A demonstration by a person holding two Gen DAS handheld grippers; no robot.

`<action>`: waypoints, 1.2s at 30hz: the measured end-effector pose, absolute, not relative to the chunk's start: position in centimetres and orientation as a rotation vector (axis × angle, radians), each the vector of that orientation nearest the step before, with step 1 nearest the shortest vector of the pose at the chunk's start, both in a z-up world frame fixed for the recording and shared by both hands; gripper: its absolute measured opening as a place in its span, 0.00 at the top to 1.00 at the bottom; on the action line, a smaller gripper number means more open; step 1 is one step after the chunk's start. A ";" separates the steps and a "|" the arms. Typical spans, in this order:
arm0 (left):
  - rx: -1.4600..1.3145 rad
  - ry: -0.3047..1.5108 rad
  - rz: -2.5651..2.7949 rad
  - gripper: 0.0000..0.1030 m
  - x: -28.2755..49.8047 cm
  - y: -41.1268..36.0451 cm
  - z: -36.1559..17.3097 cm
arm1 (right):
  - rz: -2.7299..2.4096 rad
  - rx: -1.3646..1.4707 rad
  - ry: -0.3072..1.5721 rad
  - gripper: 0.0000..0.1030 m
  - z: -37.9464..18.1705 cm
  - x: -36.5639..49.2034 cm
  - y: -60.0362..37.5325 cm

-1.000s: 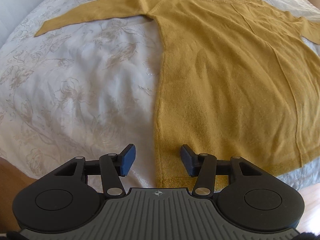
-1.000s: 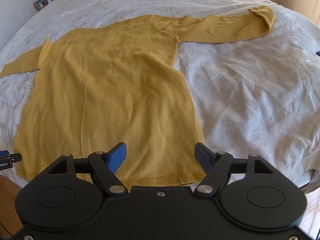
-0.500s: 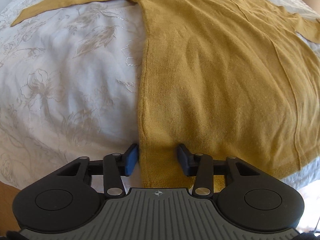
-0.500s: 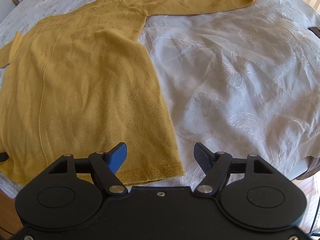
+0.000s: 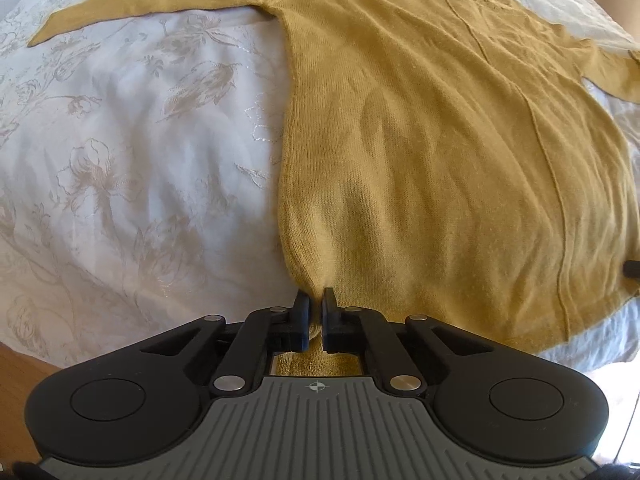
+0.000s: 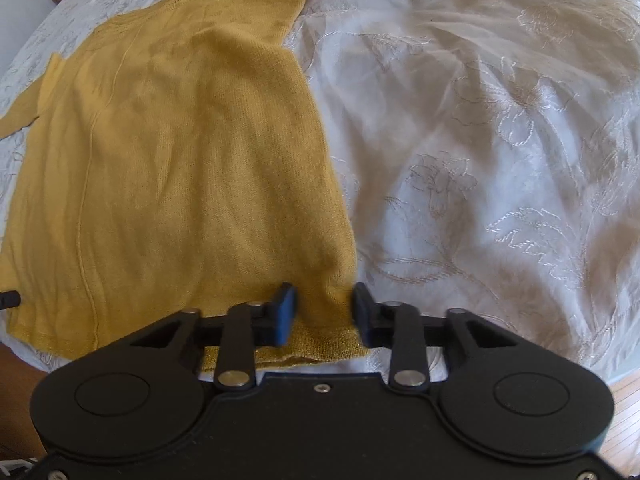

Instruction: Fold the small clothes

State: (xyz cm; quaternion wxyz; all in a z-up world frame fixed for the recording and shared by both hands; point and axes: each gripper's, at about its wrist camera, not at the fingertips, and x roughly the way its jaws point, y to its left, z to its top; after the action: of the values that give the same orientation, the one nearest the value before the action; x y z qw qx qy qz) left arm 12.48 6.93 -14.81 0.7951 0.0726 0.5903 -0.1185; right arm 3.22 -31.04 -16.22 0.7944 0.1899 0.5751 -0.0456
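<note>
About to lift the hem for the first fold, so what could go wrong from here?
1. The left claw is shut on a thin pinch of the sweater near its hem corner; it may slip out on lifting.
2. The right claw is open around the other corner, so lifting now would probably raise one side only and skew the fold.
3. The sleeve lies spread on the bedspread and may drag.

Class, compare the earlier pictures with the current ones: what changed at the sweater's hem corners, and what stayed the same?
The left gripper moved in and shut on the hem corner of the yellow sweater, bunching it. The right gripper came down to straddle the opposite corner, narrower but open. The sweater still lies spread on the white bedspread, sleeves outstretched.
</note>
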 end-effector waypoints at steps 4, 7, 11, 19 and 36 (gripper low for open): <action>0.138 1.240 -0.252 0.95 12.6 8.5 -11.4 | -0.036 0.454 1.180 0.89 -12.7 1.8 -31.6; 0.087 1.234 -0.229 0.95 12.5 10.5 -9.7 | -0.010 0.481 1.165 0.89 -10.6 0.4 -31.9; 0.111 1.269 -0.212 0.95 12.3 11.0 -10.3 | -0.005 0.446 1.251 0.89 -12.3 0.0 -30.8; 0.201 1.328 -0.209 0.91 12.4 9.5 -14.5 | -0.045 0.364 1.410 0.64 -15.6 2.5 -29.7; 0.021 1.084 -0.305 0.17 17.3 5.4 -6.0 | -0.269 0.266 1.113 0.12 -5.7 4.7 -29.3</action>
State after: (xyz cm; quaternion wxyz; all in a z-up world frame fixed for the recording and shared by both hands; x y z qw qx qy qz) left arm 17.27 5.36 -6.05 0.8456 0.0099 0.5139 -0.1444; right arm 4.75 -29.28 -5.69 0.8321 0.1252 0.5252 -0.1269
